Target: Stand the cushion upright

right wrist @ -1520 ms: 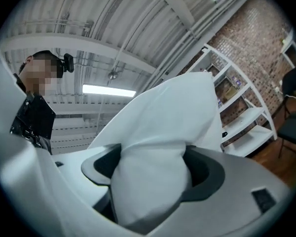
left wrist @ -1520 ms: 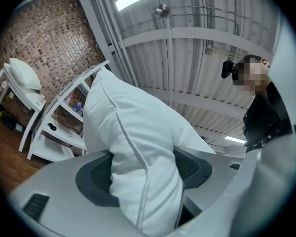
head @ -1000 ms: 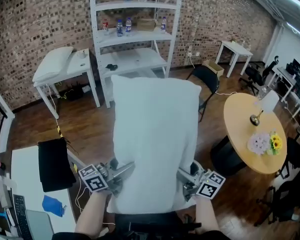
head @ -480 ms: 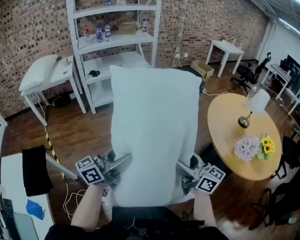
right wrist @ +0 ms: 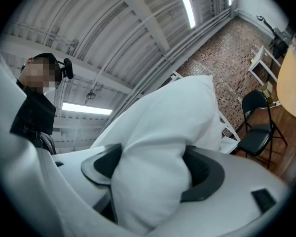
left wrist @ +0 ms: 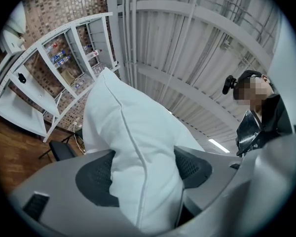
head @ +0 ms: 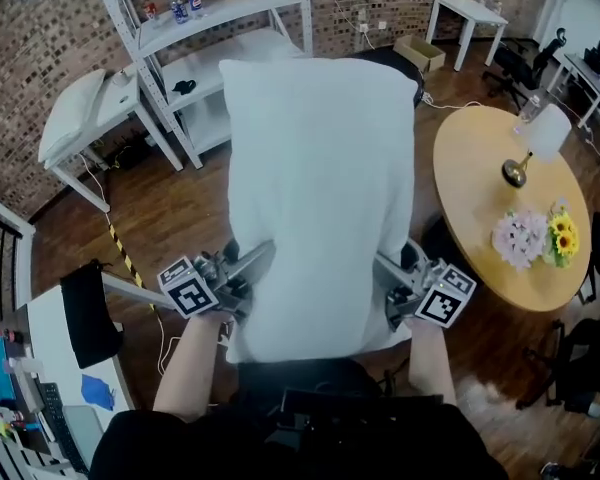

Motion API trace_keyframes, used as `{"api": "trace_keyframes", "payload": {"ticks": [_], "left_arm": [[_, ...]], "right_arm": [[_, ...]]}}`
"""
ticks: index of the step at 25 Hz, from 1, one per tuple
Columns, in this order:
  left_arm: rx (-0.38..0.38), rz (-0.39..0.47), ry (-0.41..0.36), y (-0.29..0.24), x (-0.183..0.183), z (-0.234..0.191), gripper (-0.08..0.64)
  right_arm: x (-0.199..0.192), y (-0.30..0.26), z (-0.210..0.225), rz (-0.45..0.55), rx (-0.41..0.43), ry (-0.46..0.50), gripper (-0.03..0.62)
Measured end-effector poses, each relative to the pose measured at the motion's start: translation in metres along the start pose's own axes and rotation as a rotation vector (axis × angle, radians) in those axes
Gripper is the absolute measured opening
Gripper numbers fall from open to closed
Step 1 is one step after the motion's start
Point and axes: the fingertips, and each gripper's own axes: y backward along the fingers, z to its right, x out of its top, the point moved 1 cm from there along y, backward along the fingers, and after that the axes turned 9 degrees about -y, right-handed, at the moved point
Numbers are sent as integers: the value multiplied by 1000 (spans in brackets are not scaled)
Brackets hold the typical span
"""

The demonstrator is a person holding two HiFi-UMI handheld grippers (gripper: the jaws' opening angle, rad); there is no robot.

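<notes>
Above the wooden floor [head: 170, 218], white cushion [head: 315, 188] hangs mid-air in front of the person, long side up. Left gripper [head: 252, 268] jaws clamp its lower left edge, right gripper [head: 388, 276] jaws clamp the lower right edge; fabric bulges between both.

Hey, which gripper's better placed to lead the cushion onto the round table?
Right, probably. The right gripper and left gripper both clamp the cushion by its lower corners, but the right one is on the side facing the round table; the left is across the cushion from it.
</notes>
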Motion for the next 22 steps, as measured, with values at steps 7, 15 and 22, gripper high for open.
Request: {"api": "trace_keyframes", "payload": {"ticks": [7, 15, 22], "left_arm": [[-18, 18, 5, -34, 13, -73, 307], [11, 113, -8, -42, 103, -206, 310], [61, 164, 5, -19, 172, -313, 311]], "right_arm": [[23, -49, 56, -12, -20, -2, 359], [69, -208, 113, -76, 35, 49, 359], [75, -342, 149, -143, 91, 25, 359]]}}
